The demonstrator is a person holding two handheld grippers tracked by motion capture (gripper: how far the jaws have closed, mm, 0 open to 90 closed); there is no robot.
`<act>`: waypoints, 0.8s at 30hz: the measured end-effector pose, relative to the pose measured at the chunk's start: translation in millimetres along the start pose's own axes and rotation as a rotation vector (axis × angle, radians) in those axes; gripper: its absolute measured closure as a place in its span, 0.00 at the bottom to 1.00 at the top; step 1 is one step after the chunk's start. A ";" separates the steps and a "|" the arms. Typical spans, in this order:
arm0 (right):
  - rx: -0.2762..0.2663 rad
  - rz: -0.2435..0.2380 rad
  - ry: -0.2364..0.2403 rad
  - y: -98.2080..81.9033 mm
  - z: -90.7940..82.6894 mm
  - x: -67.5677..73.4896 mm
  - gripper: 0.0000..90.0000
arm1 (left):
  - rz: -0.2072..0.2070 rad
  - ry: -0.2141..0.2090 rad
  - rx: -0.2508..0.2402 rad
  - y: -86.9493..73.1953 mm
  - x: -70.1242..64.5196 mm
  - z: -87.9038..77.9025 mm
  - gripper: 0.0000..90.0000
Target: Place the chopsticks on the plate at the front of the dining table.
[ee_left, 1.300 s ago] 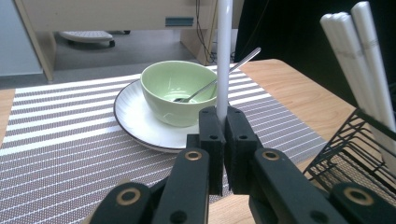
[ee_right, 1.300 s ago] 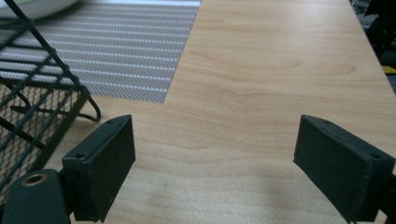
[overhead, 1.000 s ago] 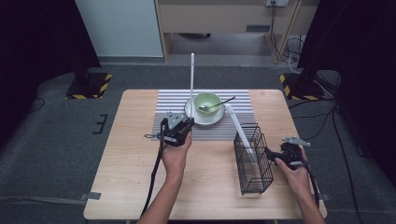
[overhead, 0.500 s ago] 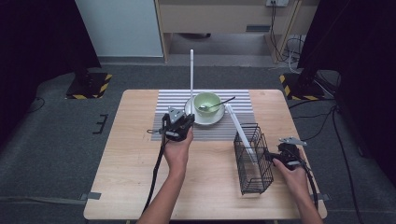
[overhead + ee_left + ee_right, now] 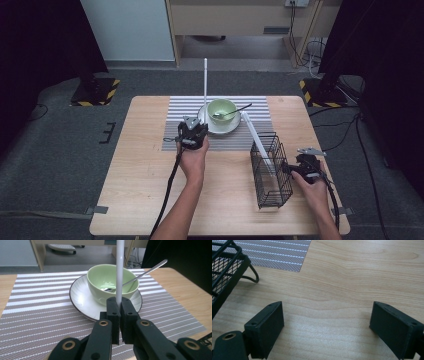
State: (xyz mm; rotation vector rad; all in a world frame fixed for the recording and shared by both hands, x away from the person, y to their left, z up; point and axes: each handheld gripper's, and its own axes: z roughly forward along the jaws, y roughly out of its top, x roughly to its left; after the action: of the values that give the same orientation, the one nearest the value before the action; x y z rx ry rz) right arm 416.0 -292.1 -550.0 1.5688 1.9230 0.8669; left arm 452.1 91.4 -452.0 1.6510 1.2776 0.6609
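Observation:
My left gripper [image 5: 199, 125] [image 5: 119, 305] is shut on the lower end of a long white rod [image 5: 205, 87] [image 5: 120, 267], which stands upright over the striped placemat [image 5: 175, 107]. Just beyond it a green bowl [image 5: 222, 109] [image 5: 105, 277] sits on a white saucer [image 5: 80, 293], with a metal spoon [image 5: 235, 111] [image 5: 147, 271] resting in the bowl. A second white rod [image 5: 256, 137] leans in the black wire basket [image 5: 270, 172] [image 5: 224, 270]. My right gripper [image 5: 292, 167] [image 5: 327, 322] rests open, low over bare wood to the right of the basket, with nothing between its fingers.
The wooden table [image 5: 140, 190] has bare room at the left and front. The basket stands at the front right, close to the right hand. Beyond the table lie dark floor, cables and stand bases with yellow-black stripes [image 5: 95, 92].
My left gripper, with the rod in it, has shifted slightly right toward the bowl and a little lower. The right gripper has stayed where it was.

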 end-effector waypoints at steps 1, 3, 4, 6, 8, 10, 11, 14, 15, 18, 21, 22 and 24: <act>0.000 0.000 0.000 0.0 0.0 0.0 0.13 | 0.000 0.000 0.000 0.0 0.0 0.0 0.96; 0.002 -0.007 0.001 -1.0 -1.1 1.5 0.13 | 0.003 0.016 0.021 -2.5 -0.1 4.9 0.96; 0.001 -0.005 0.002 -1.4 -1.5 2.2 0.13 | 0.002 0.027 0.028 -3.9 0.3 7.5 0.96; 0.001 -0.004 0.001 -1.7 -1.8 2.9 0.13 | -0.001 0.035 0.040 -6.0 2.1 10.7 0.96; 0.001 -0.004 0.003 -2.0 -2.1 3.0 0.13 | -0.008 0.045 0.046 -7.8 3.6 13.0 0.96; 0.002 -0.005 0.004 -2.4 -2.7 3.4 0.13 | -0.028 0.050 0.054 -9.6 5.8 15.7 0.96; 0.001 -0.004 0.004 -2.9 -3.1 4.0 0.13 | -0.040 0.053 0.057 -10.4 6.7 17.2 0.96; 0.002 -0.006 0.008 -4.0 -4.4 5.0 0.13 | -0.056 0.067 0.072 -12.9 8.9 22.5 0.96; 0.001 -0.008 0.009 -4.2 -4.5 5.0 0.13 | -0.059 0.070 0.077 -14.0 9.4 24.5 0.96; 0.001 -0.006 0.006 -4.4 -4.8 5.3 0.13 | -0.072 0.078 0.093 -16.8 10.3 29.5 0.96; 0.001 -0.006 0.006 -4.4 -4.8 5.3 0.13 | -0.078 0.090 0.101 -18.2 10.2 32.7 0.96; 0.001 -0.006 0.006 -4.4 -4.8 5.3 0.13 | -0.078 0.095 0.105 -18.7 10.3 33.4 0.96; 0.001 -0.005 0.005 -4.6 -5.0 5.4 0.13 | -0.081 0.106 0.108 -19.7 10.7 34.9 0.96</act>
State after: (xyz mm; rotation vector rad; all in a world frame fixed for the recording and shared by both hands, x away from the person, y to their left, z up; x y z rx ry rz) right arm 408.2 -288.2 -550.1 1.5631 1.9301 0.8682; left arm 475.9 90.6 -486.0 1.6599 1.4715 0.6472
